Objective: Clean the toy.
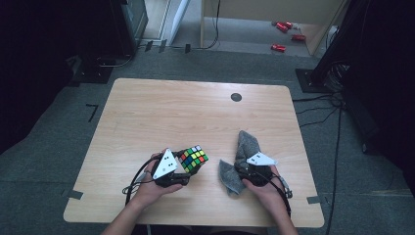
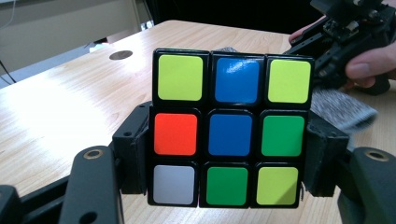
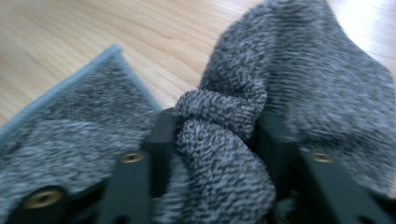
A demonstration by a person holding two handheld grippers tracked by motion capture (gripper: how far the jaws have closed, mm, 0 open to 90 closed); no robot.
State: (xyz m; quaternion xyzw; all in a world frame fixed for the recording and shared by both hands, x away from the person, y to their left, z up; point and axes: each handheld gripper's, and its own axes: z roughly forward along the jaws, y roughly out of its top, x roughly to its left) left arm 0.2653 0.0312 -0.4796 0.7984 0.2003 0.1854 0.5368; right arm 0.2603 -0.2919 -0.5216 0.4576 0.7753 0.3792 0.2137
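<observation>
Left tool [image 1: 188, 169] clamps puzzle cube [image 1: 193, 158] by two opposite sides, held just above the near-left part of the table [image 1: 147, 112]; in the left gripper view the cube [image 2: 231, 128] faces the camera squarely, blue centre, edges upright. No long axis, it's a cube. Right tool [image 1: 241, 169] pinches a bunched fold of grey cloth [image 1: 244, 147] at near-right of the table; the pads squeeze the fold [image 3: 219, 135] in the right gripper view. Cloth's long axis runs away from the person. Step, my read: cloth just gripped, ready for wiping the cube. Next: lift the cloth, carry it left onto a cube face, keep the cube steady.
</observation>
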